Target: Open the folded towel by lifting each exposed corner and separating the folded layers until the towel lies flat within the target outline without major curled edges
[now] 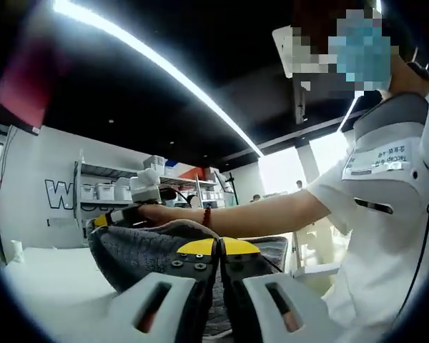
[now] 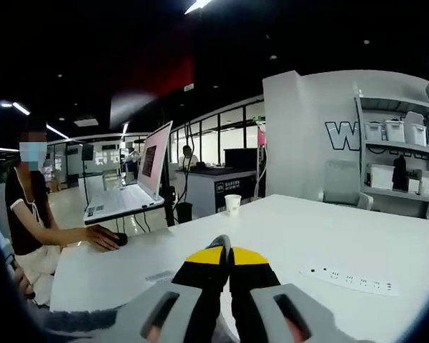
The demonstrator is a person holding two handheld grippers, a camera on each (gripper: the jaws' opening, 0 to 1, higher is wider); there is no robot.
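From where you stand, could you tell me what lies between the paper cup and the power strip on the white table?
In the right gripper view, bare white tabletop separates the paper cup from the power strip.

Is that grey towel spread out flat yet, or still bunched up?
Still bunched up. The towel humps up off the table, pinched in the shut left claw and held at its far end by the other claw.
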